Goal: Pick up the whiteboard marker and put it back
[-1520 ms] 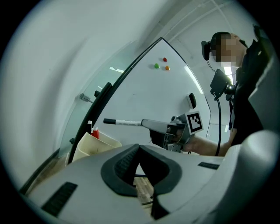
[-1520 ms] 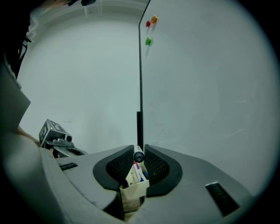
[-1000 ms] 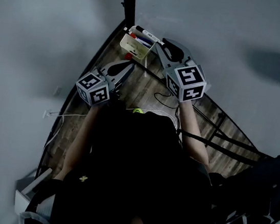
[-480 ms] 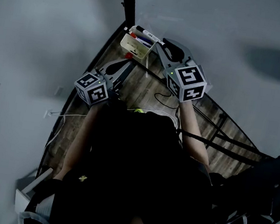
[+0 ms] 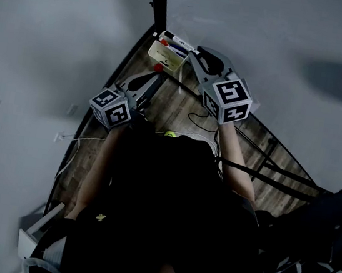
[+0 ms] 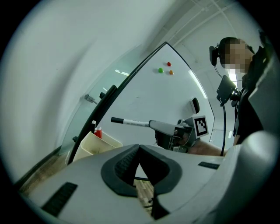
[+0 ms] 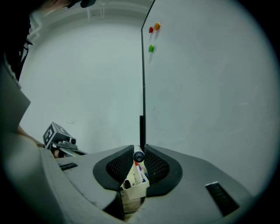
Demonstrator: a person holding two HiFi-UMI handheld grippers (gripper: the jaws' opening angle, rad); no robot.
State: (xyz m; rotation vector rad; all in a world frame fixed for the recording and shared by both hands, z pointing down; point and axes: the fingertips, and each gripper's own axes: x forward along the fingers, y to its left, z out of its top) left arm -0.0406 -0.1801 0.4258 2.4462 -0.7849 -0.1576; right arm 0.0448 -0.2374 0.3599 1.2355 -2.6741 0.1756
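My right gripper (image 5: 193, 49) is shut on a whiteboard marker (image 5: 175, 40), white with a black cap, held nearly level. The marker pokes out to the upper left, just above a cream marker holder (image 5: 165, 57) fixed at the whiteboard's lower corner. Seen from the right gripper (image 7: 139, 152), the marker (image 7: 138, 155) is end-on between the pads, and the holder (image 7: 135, 183) below contains several markers. My left gripper (image 5: 158, 78) hangs lower left of the holder, shut on nothing. The left gripper view (image 6: 139, 147) shows the marker (image 6: 131, 123) and the holder (image 6: 97, 144).
The whiteboard (image 7: 210, 87) has a black frame post (image 7: 142, 87) and red, orange and green magnets (image 7: 151, 48) near its top. A wooden floor (image 5: 175, 105) with a black cable (image 5: 201, 121) lies below. The stand's black legs (image 5: 267, 168) run to the right.
In the head view the left gripper has edged slightly to the left. The right gripper and the marker have stayed where they were.
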